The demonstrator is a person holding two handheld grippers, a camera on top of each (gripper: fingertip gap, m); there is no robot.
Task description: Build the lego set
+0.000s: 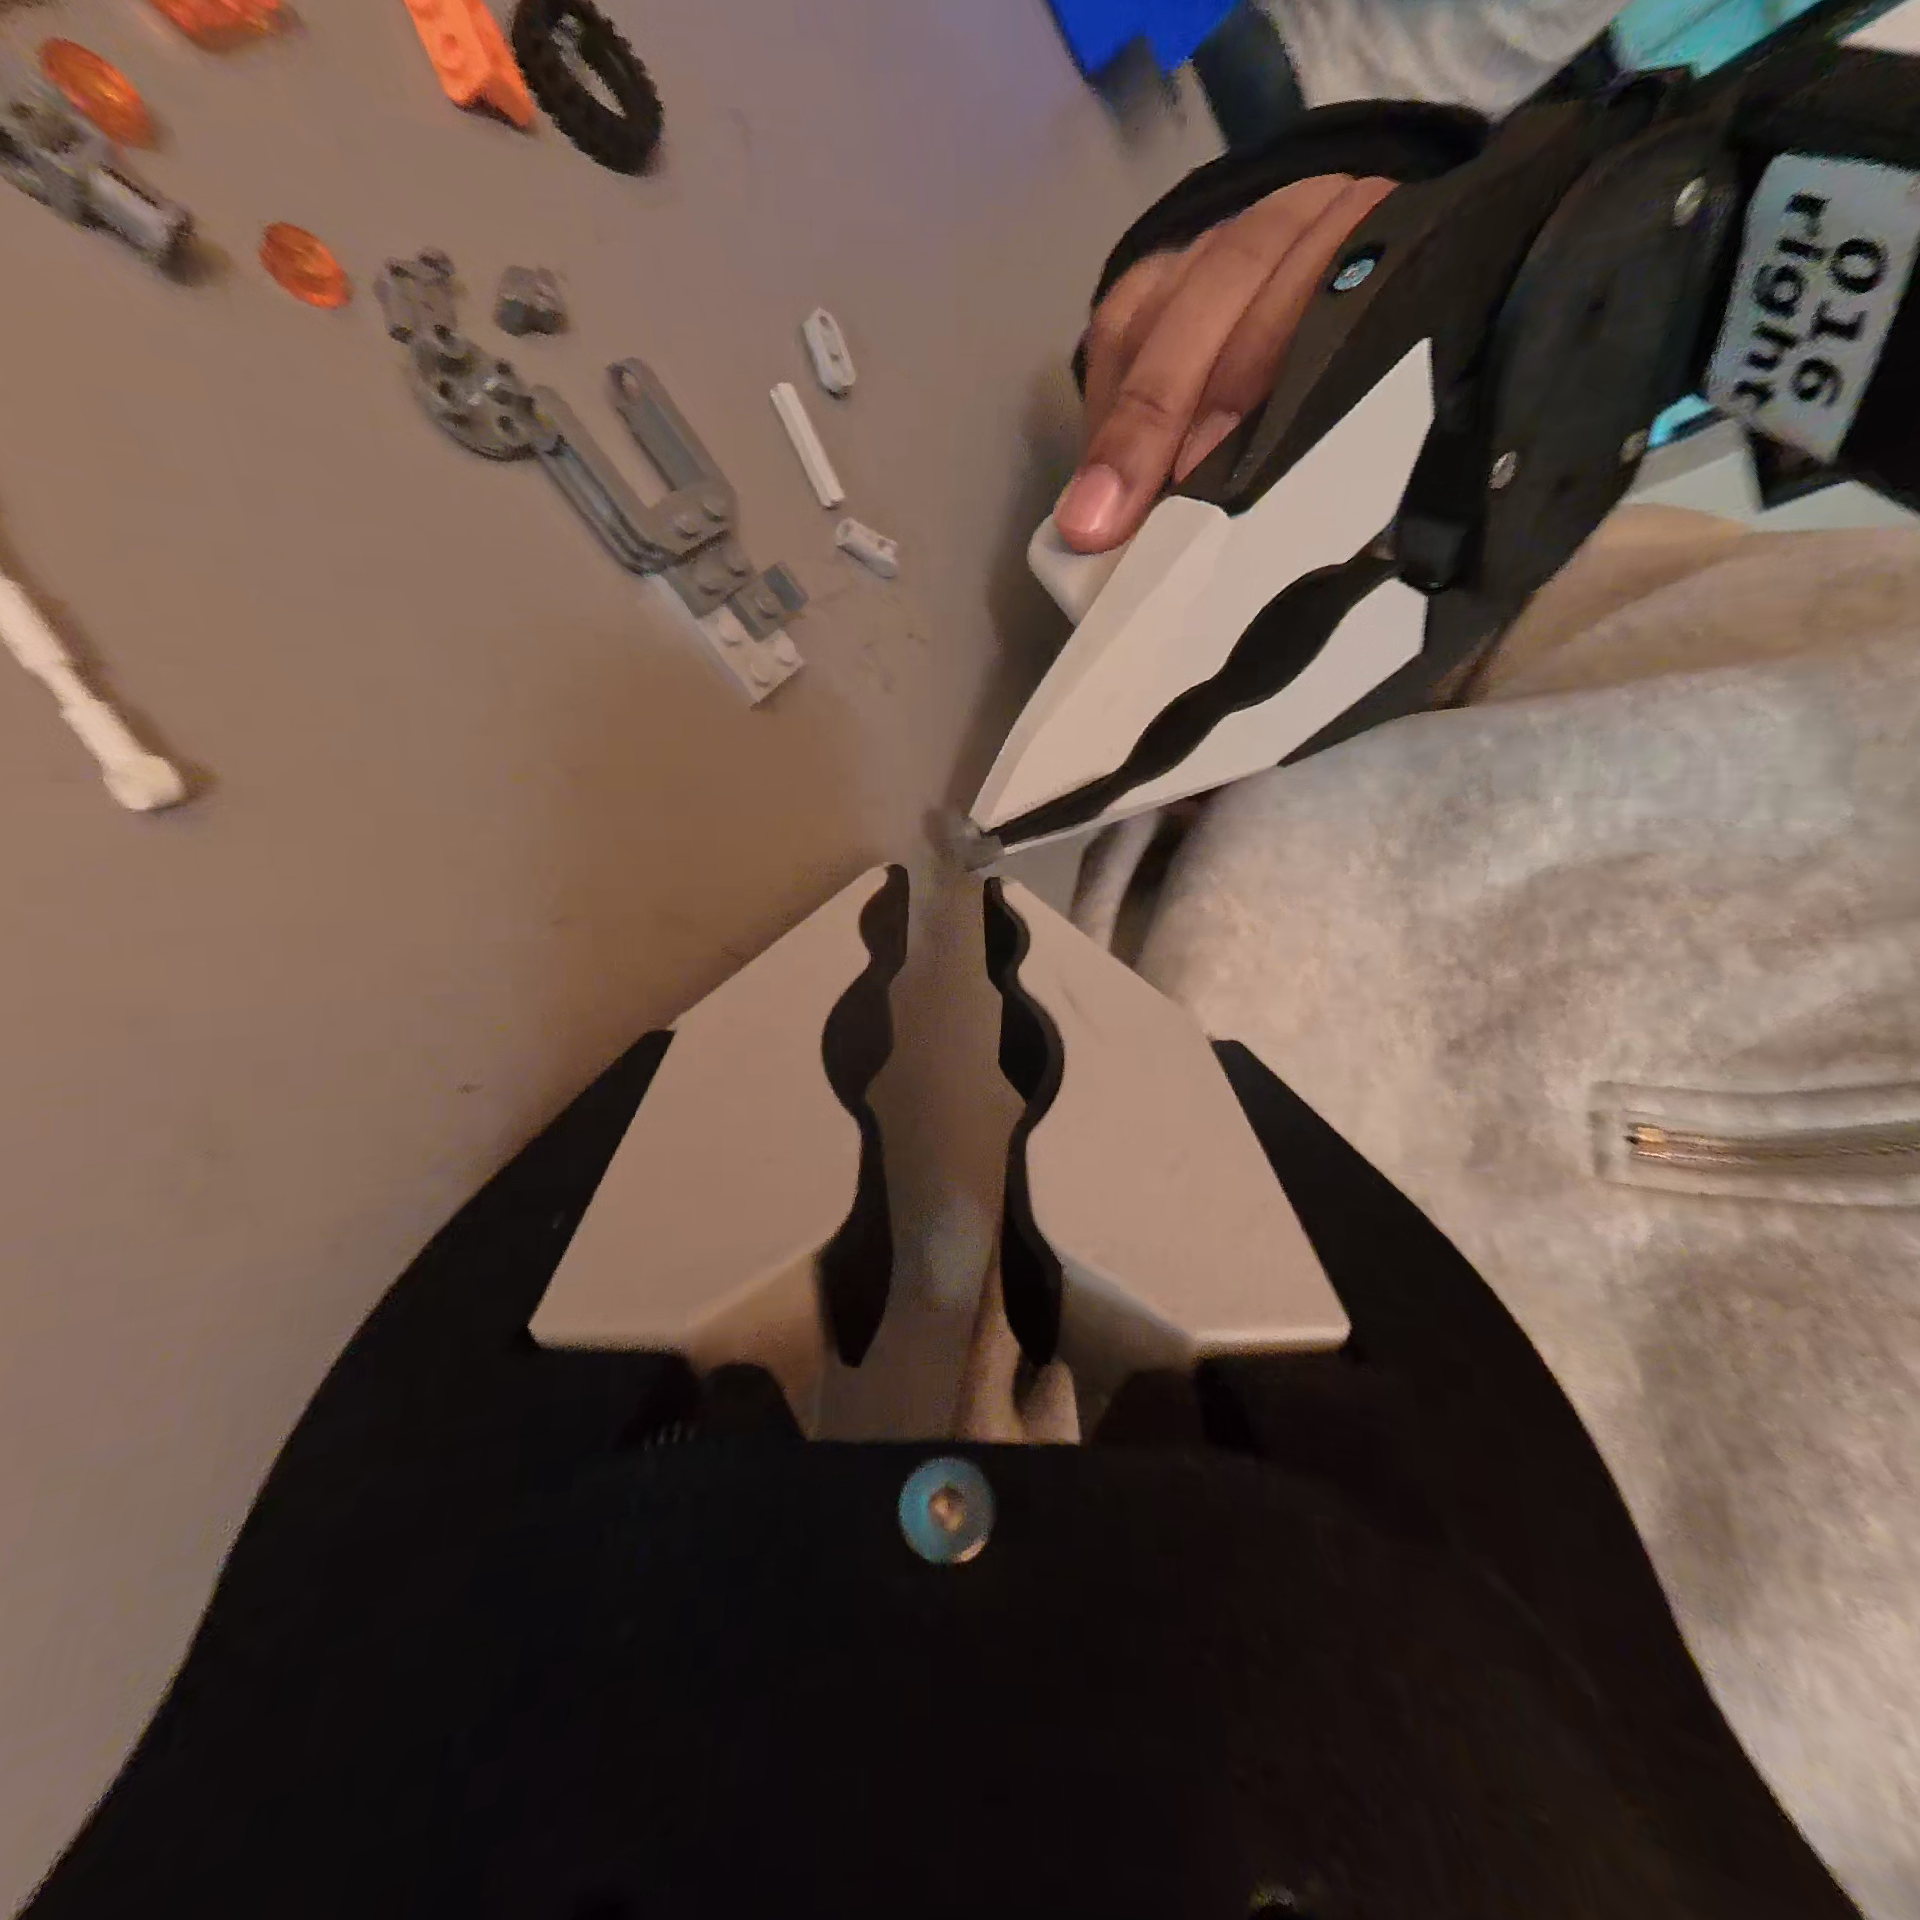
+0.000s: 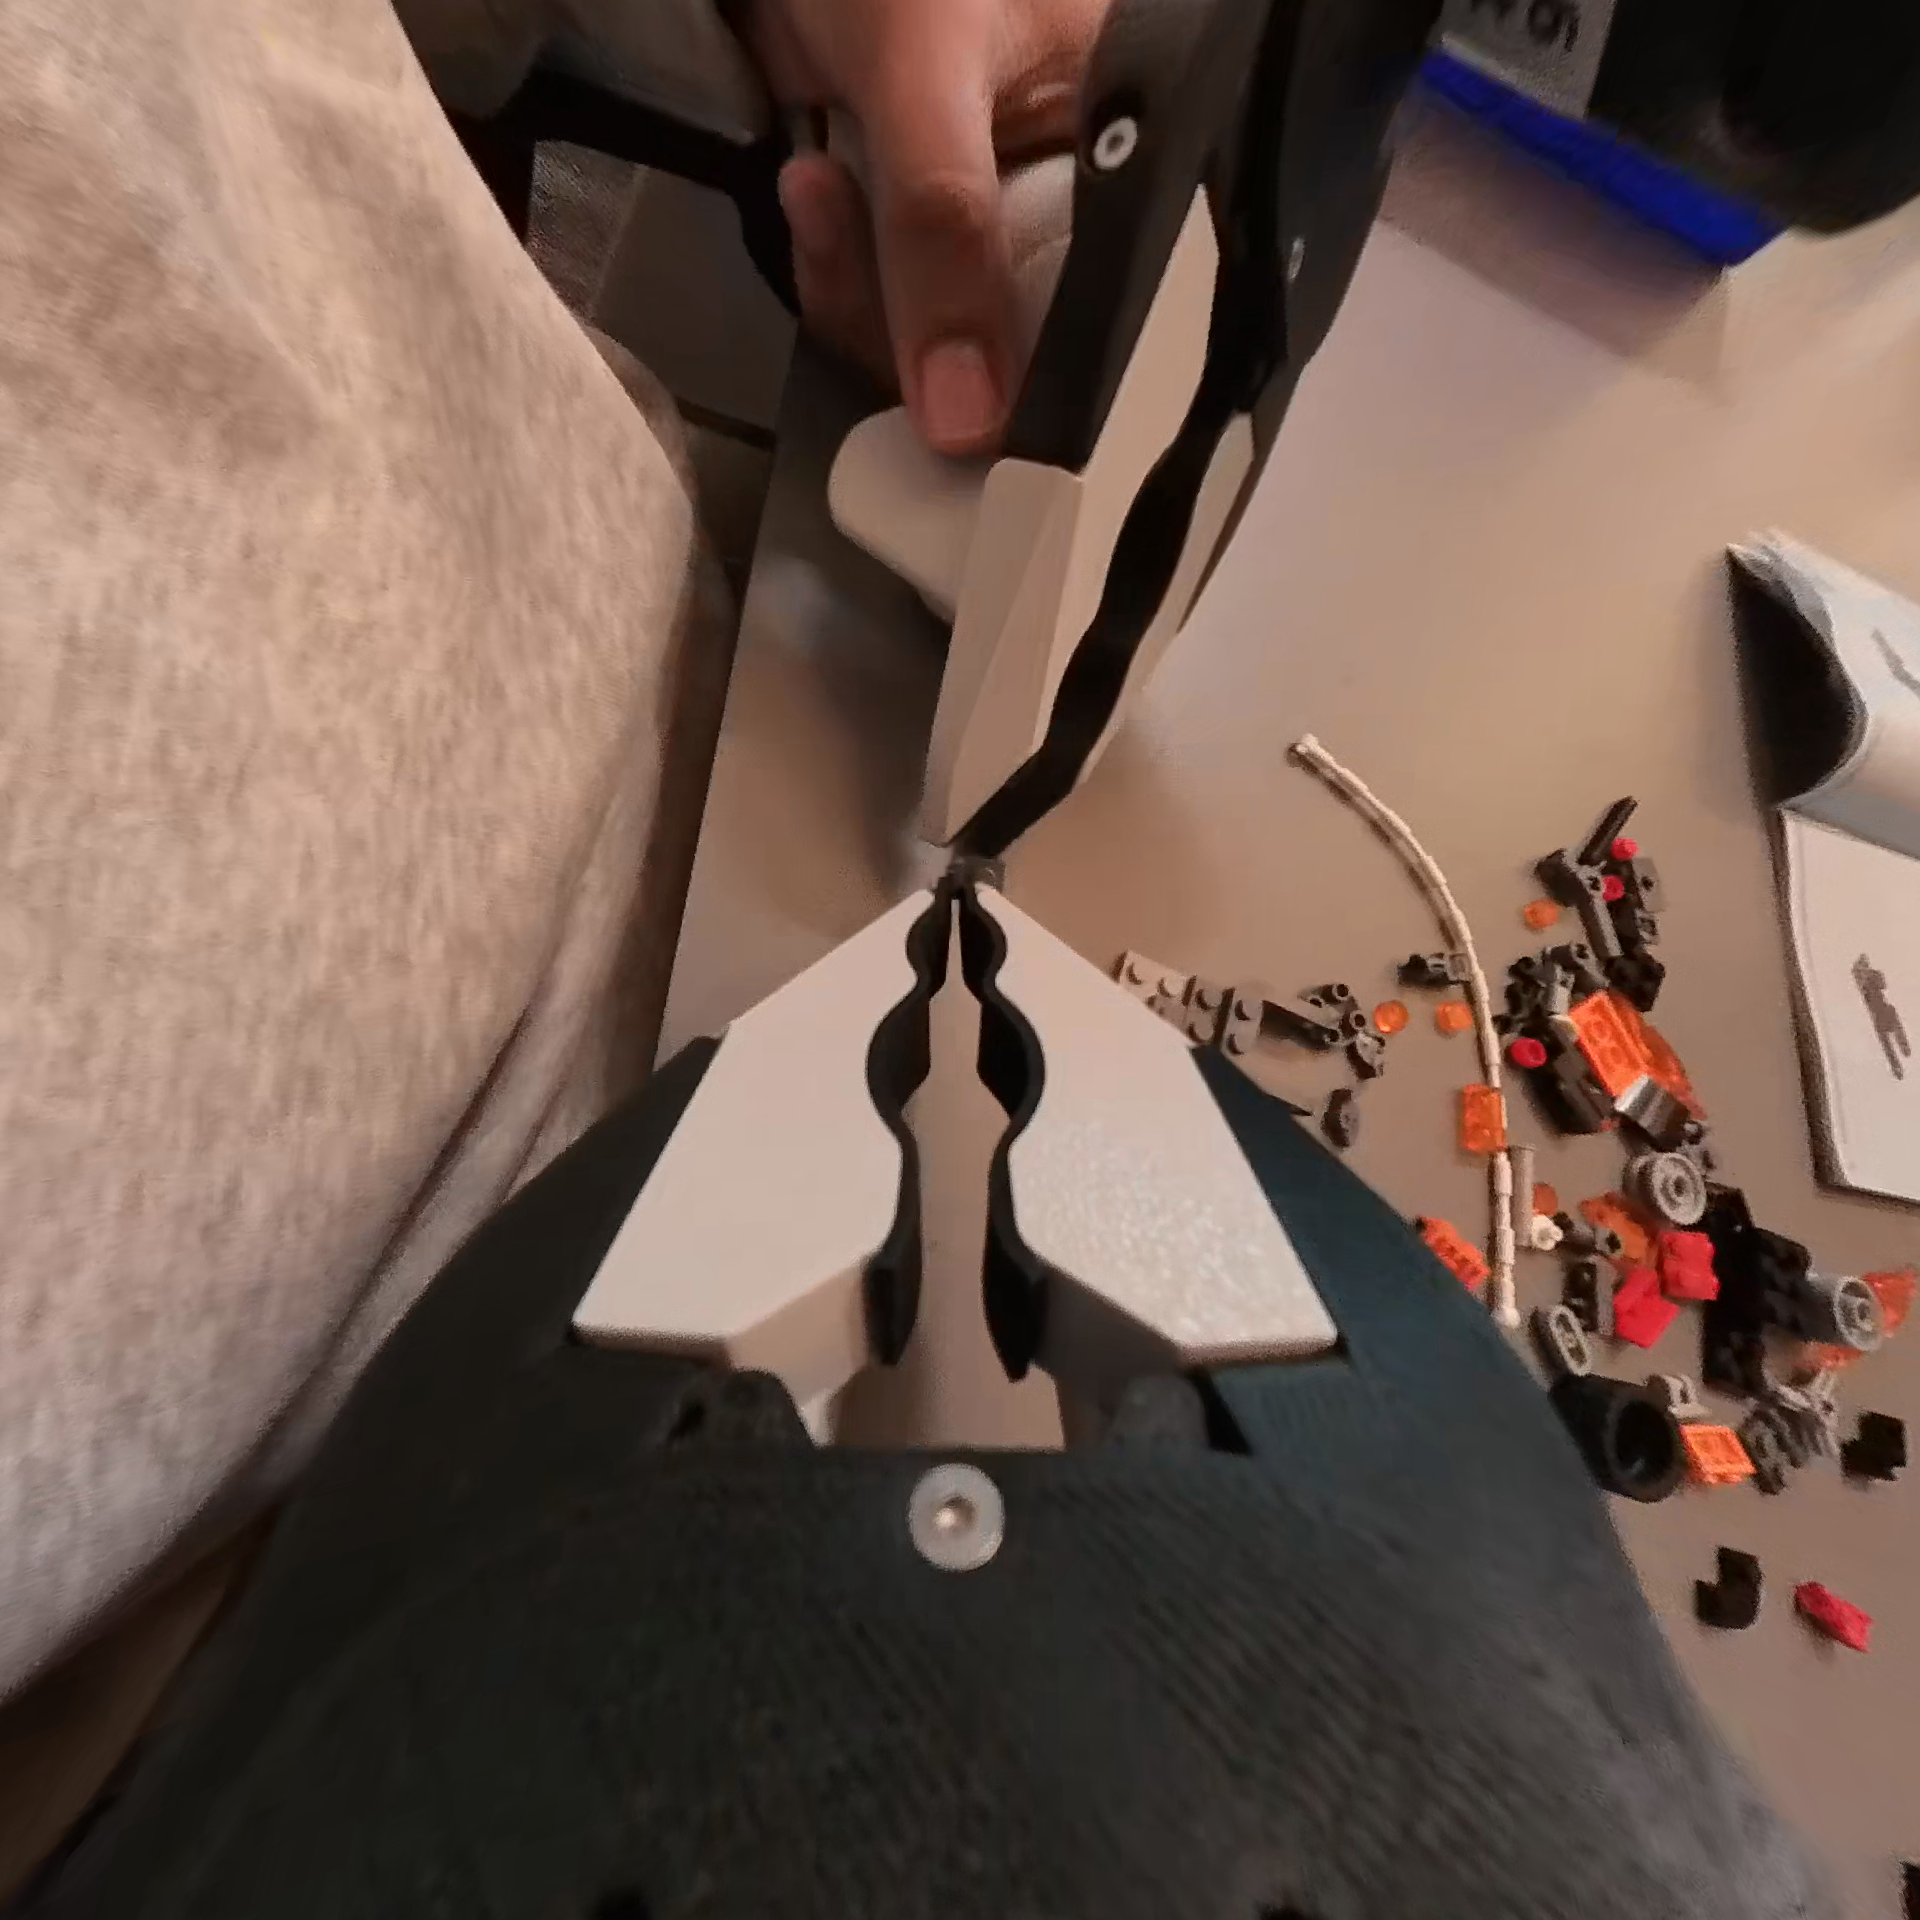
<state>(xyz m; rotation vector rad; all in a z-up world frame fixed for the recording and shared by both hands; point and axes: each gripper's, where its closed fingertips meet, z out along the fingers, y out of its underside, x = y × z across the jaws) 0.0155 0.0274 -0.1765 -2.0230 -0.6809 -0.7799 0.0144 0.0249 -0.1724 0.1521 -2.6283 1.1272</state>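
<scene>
My two grippers meet tip to tip over the table's near edge. In the left wrist view my left gripper has its jaws nearly together, and a small grey piece sits just at its tips. My right gripper comes in from the upper right, shut on that piece. In the right wrist view my right gripper pinches the small dark grey piece. The left gripper reaches down from the top, closed against the same piece. The piece is tiny and blurred.
A grey lego assembly, small white pins, orange round pieces, a black tyre and a white hose lie on the tan table. A pile of black, orange and red pieces and a booklet lie to the right. A person's grey sweater is close.
</scene>
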